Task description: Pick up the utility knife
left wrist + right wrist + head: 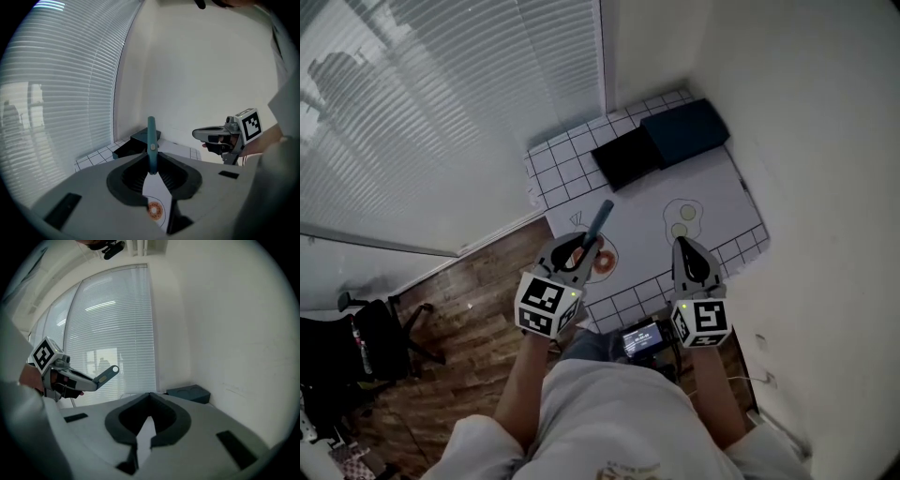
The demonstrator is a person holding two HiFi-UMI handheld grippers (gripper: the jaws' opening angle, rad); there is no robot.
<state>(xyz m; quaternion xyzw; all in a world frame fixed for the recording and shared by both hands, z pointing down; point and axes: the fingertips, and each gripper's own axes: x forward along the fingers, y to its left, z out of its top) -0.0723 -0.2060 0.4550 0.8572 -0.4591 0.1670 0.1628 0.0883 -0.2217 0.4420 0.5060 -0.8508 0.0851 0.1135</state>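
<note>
The utility knife (599, 219) is a slim teal one. It sticks up and forward out of my left gripper (578, 247), which is shut on its lower end. In the left gripper view the knife (151, 137) stands upright between the jaws of that gripper (151, 164), lifted above the white mat (154, 192). My right gripper (682, 246) hovers over the mat to the right, jaws shut with nothing between them (150, 394). The right gripper view also shows the knife (107, 373) off to the left.
A small table (558, 164) with a grid-pattern cover fills a corner between a window with blinds and a white wall. A black box (628, 157) and a navy box (686, 131) lie at its far end. The mat carries donut (606, 262) and egg (682, 217) drawings. An office chair (356, 347) stands at left.
</note>
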